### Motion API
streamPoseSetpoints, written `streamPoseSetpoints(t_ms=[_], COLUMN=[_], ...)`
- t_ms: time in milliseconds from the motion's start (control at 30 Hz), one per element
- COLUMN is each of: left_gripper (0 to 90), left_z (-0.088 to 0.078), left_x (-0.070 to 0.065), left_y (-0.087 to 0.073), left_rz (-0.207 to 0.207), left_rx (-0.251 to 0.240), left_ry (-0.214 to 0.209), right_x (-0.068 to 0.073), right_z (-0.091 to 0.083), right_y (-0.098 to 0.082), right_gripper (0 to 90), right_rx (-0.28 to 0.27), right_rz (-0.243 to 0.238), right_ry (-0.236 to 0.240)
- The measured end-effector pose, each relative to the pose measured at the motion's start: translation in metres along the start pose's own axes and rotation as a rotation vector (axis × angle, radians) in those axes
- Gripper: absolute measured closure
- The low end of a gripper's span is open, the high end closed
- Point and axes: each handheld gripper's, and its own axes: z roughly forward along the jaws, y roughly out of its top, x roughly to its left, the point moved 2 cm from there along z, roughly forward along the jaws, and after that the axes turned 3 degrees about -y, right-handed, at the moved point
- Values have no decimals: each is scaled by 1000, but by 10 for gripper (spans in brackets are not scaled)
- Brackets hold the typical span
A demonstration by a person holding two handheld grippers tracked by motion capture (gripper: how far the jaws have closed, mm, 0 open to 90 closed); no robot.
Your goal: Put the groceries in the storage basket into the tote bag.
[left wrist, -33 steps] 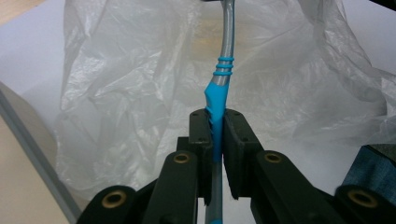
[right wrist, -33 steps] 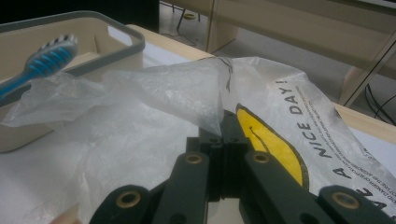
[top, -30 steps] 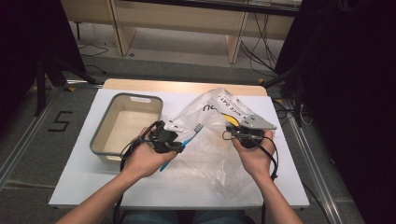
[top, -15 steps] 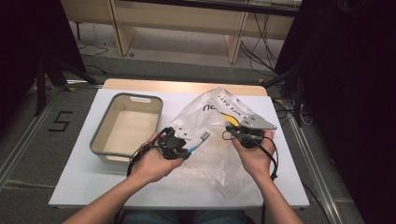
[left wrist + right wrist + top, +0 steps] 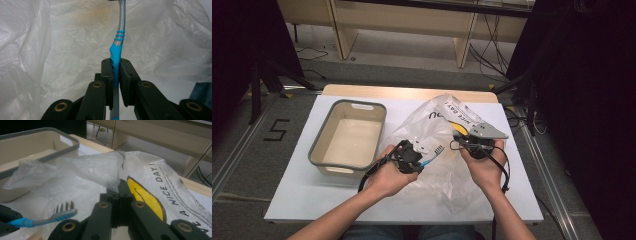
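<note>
— What's the left gripper (image 5: 421,159) doing?

— Its jaws are pinched on the blue part of a toothbrush (image 5: 118,47) handle; the grey neck runs forward over the crinkled plastic bag (image 5: 439,145), and in the high view the bristle end points right, toward the other hand.

— And the right gripper (image 5: 119,188)?

— Pressed together on a fold of that same bag, lifting a flap of the thin film. The bag carries a yellow face and the black words "A NICE DAY!". From the right gripper view the toothbrush head sits low at the left, bristles up, near the raised flap but apart from it.

— What else is around?

— A beige tub (image 5: 322,145) with a grey rim stands on the white table (image 5: 302,175) to the left of the bag, just beside the left hand (image 5: 387,175). The bag spreads across the middle of the table, between and beneath both hands. Behind the table, wooden furniture legs and loose cables lie on the floor

— Anything in the way?

— The lifted flap hangs in front of the tub's near corner in the right gripper view
</note>
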Motion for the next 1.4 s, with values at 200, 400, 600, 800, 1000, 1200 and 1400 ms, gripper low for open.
streamPoseSetpoints(t_ms=[200,400,600,800,1000,1200,1400], left_gripper=[822,821,821,821,821,821,820], left_z=[5,10,17,27,33,39,43], left_x=[1,2,1,-1,1,3,4], left_y=[2,5,8,14,20,23,27], left_rz=[-5,-12,-15,-28,-41,-53,-67], left_rx=[2,1,3,4,4,3,-6], left_ry=[5,14,26,36,60,68,79], right_x=[1,1,1,1,2,3,3], right_z=[0,0,0,-1,-1,0,0], right_y=[0,0,1,2,2,2,2], right_gripper=[900,900,900,900,900,900,900], right_rx=[-1,-1,-4,-9,-7,-6,-2], right_rz=[-2,-2,-1,-5,-4,-7,-7], right_ry=[2,3,4,7,9,11,15])
